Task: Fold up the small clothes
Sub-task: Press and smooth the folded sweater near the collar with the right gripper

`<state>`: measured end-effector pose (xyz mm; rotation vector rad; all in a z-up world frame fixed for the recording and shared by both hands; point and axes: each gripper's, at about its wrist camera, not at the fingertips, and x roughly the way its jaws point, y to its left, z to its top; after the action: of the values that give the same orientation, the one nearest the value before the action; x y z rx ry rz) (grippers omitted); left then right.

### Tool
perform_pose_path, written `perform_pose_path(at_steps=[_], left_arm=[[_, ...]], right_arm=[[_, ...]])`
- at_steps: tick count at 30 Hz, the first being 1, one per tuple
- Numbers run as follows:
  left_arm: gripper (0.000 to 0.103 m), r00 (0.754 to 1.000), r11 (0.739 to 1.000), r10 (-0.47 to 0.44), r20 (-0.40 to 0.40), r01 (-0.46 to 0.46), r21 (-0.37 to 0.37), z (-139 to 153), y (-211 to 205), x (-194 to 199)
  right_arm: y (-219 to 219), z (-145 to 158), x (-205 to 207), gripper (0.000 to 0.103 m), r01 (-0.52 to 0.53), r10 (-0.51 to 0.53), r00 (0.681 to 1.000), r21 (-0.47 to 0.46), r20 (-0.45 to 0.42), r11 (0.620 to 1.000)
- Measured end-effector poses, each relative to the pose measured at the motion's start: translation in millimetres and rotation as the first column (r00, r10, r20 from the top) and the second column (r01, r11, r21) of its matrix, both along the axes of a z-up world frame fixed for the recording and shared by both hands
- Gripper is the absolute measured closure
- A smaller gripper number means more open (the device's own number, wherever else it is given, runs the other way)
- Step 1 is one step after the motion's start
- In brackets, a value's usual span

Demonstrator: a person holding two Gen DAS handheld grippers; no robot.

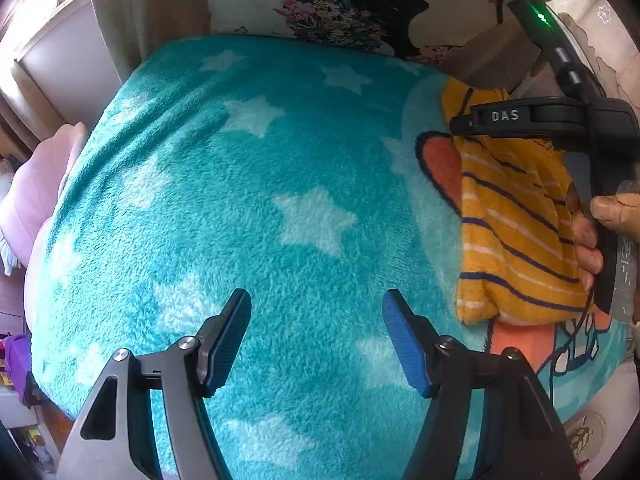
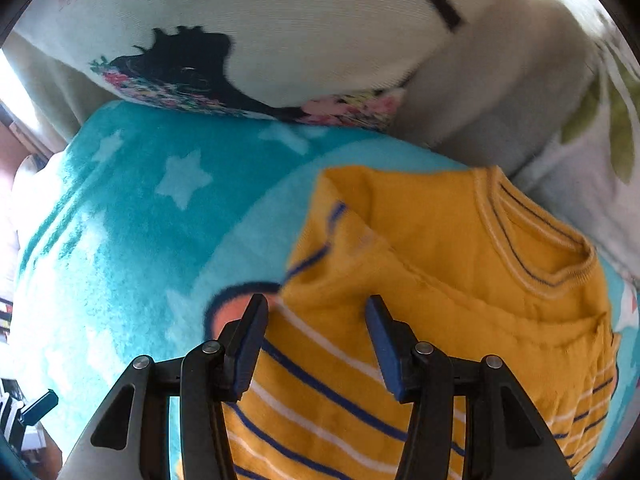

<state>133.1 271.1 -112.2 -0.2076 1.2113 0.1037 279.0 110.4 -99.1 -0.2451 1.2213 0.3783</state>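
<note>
Teal star blanket (image 1: 248, 184) — printed pillow (image 1: 344, 12) behind it.

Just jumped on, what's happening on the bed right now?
A person holds a claw in each hand over a teal star blanket. The right claw hangs open above a yellow striped top lying on the blanket, gripping nothing. The left claw is open over bare blanket beside the top. A printed pillow lies behind.

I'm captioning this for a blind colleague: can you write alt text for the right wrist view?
A yellow striped child's top lies partly folded on a turquoise star-print fleece blanket. The right gripper hangs open over its striped part, gripping nothing. A printed cushion leans behind the blanket.
</note>
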Motion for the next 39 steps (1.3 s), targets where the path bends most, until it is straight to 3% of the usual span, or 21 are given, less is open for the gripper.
perform_pose_path(at_steps=[2,4,7,11,14,24,27,29,32,34,35,39], left_arm=[[0.036,1.000,1.000,0.000,0.000,0.000,-0.007,-1.6,3.9,0.7],[0.036,1.000,1.000,0.003,0.007,-0.002,-0.015,-2.1,7.7,0.1],[0.035,1.000,0.999,0.020,0.011,-0.020,-0.025,-4.3,16.4,-2.0],[0.033,0.999,0.997,0.050,0.004,-0.050,-0.067,-10.9,26.8,0.4],[0.033,0.999,0.995,0.050,0.001,-0.050,-0.092,-14.1,25.6,4.1],[0.033,1.000,0.984,-0.007,0.001,0.007,-0.177,-19.7,0.8,11.1],[0.033,1.000,0.981,-0.010,0.006,0.011,-0.193,-19.1,-0.9,8.5],[0.033,1.000,0.981,-0.009,0.010,0.011,-0.195,-18.4,-1.0,6.5],[0.033,1.000,0.979,-0.008,0.015,0.010,-0.203,-17.1,-1.4,5.3],[0.033,1.000,0.977,-0.013,0.018,0.017,-0.210,-16.3,-3.8,7.4],[0.033,1.000,0.977,-0.016,0.023,0.021,-0.213,-15.4,-5.2,8.2],[0.033,0.999,0.974,-0.026,0.040,0.034,-0.222,-13.2,-13.2,10.5]], right_arm=[[9.5,0.6,2.7,0.047,-0.033,0.033,0.999,-0.023,0.001,0.999],[7.5,11.9,5.0,0.047,-0.033,0.033,0.999,0.010,0.024,0.999],[-15.4,38.0,7.7,0.047,0.029,-0.035,0.998,0.118,0.046,0.993],[-50.8,52.2,10.0,0.047,0.127,-0.133,0.990,0.131,0.041,0.983],[-59.3,42.6,6.1,0.047,0.153,-0.152,0.988,0.143,-0.018,0.978],[-43.7,-3.3,3.6,0.047,0.165,-0.153,0.983,0.118,-0.102,0.979],[-44.8,-12.5,12.6,0.036,0.201,-0.185,0.976,0.149,-0.119,0.968],[-43.5,-15.0,13.6,0.023,0.206,-0.188,0.975,0.165,-0.119,0.965],[-25.9,-20.4,3.1,0.007,0.101,-0.095,0.993,0.109,-0.064,0.989],[-7.4,-22.8,-11.0,0.007,-0.022,0.021,1.000,-0.050,-0.006,0.999],[-6.1,-17.7,-19.1,0.012,-0.039,0.041,0.999,-0.081,0.030,0.996],[-38.6,20.4,-45.6,0.016,-0.014,0.010,0.992,0.033,0.124,0.999]])
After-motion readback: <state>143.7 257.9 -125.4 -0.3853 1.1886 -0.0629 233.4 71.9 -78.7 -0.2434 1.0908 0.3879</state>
